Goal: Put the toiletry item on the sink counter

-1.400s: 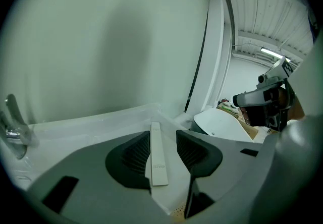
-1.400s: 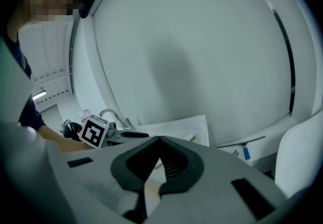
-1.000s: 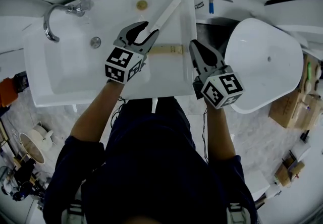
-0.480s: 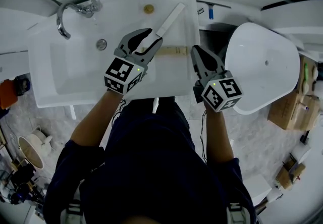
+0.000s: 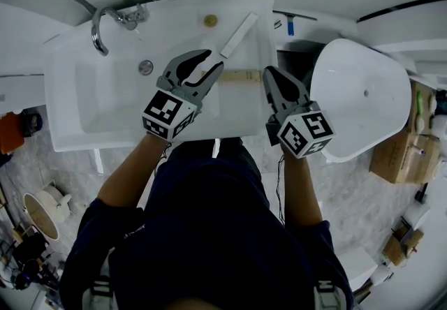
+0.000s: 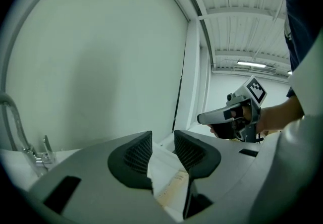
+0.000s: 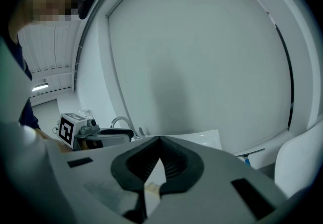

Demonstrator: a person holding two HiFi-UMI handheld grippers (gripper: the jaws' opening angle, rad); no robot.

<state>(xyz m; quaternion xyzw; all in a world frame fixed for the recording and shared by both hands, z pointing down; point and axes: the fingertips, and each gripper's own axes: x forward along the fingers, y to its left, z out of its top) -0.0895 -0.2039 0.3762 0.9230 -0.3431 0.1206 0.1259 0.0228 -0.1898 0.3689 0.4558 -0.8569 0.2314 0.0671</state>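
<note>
— Where does the long beige toiletry box (image 5: pixel 241 76) lie?
— Flat on the white sink bench (image 5: pixel 241 112), right of the bowl (image 5: pixel 115 96), between the 2 tongs.
— And their state?
— The left tongs (image 5: pixel 214 63) are released and have just been closing, pressing nothing. The box shows below their gap. The right tongs (image 5: pixel 269 72) are clenched, empty.

left gripper (image 5: pixel 209 64) jaws apart, just been closing, nothing clamped, right gripper (image 5: pixel 271 75) jaws tip-to-tip, both side by side

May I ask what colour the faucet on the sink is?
Shiny silver chrome; the faucet shows best in the head view.
</note>
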